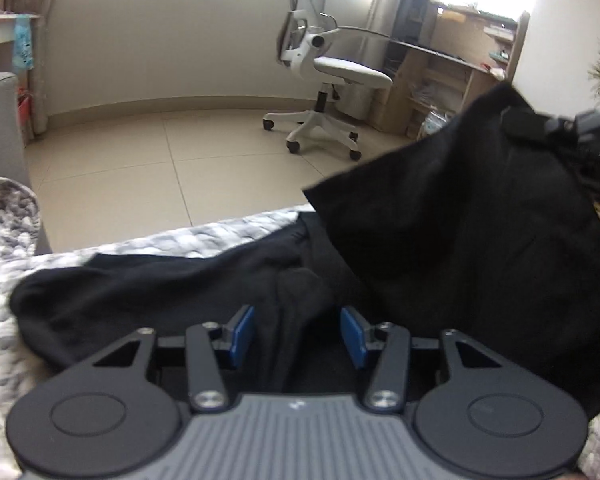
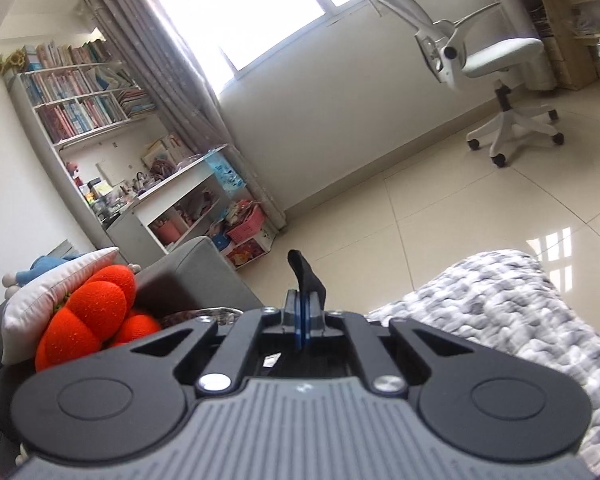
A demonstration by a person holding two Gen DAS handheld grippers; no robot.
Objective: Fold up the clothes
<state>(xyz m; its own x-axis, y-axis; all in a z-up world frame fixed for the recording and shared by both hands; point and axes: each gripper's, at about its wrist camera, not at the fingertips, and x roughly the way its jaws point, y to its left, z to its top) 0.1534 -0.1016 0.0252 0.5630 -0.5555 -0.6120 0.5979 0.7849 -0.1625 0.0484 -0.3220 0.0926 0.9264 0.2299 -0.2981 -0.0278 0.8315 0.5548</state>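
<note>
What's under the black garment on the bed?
The black garment lies on a grey-white knitted blanket, which shows around its edges. Whatever lies beneath its middle is covered.

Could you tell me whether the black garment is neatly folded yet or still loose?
Still loose: the black garment lies rumpled on the grey blanket, one part lifted by the right gripper.

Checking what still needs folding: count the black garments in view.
1. A black garment lies partly on the grey blanket, one end lifted by the shut right gripper. The open left gripper hovers over it. Others may be hidden.
</note>
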